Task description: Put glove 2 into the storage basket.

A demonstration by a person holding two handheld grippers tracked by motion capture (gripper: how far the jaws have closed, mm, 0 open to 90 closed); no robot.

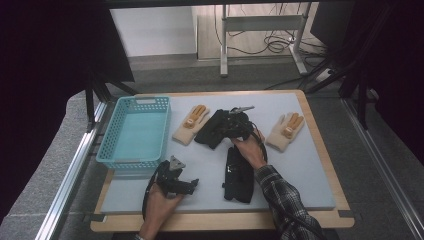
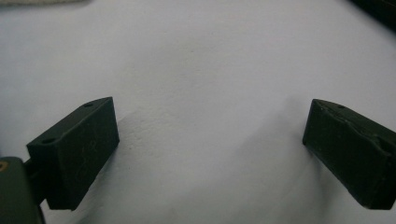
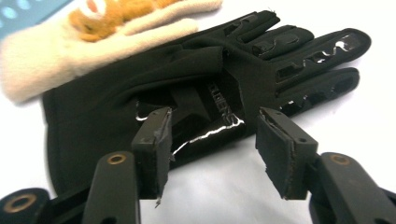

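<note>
A pale grey mat covers the table (image 1: 310,165), which stands in a dim room with a grey floor and a metal frame and loose cables at the far side. At the far left of the mat sits a teal basket (image 1: 134,131), open and with nothing visible in it, which suggests it is meant to take the gloves. Four gloves lie to its right: a cream glove (image 1: 190,125) just beside the basket, a black glove (image 1: 212,129) against it, a second black glove (image 1: 238,174) nearer the person, and another cream glove (image 1: 285,131) well apart on the far right. The right tool (image 1: 240,122) hovers over the far black glove, its jaws partly open with nothing clamped between them; judging by its aim, this glove is the one about to be picked up. The right gripper view gives what the high view cannot: the black glove (image 3: 196,88) lies flat with its fingers pointing away, glossy lettering on its back, its cuff edge overlapped by the cream glove (image 3: 93,42), and the pads stand just short of the fabric. The left tool (image 1: 175,182) rests low at the near left, out of the way of the work; the left gripper view shows its jaws wide apart over bare mat, holding nothing.
</note>
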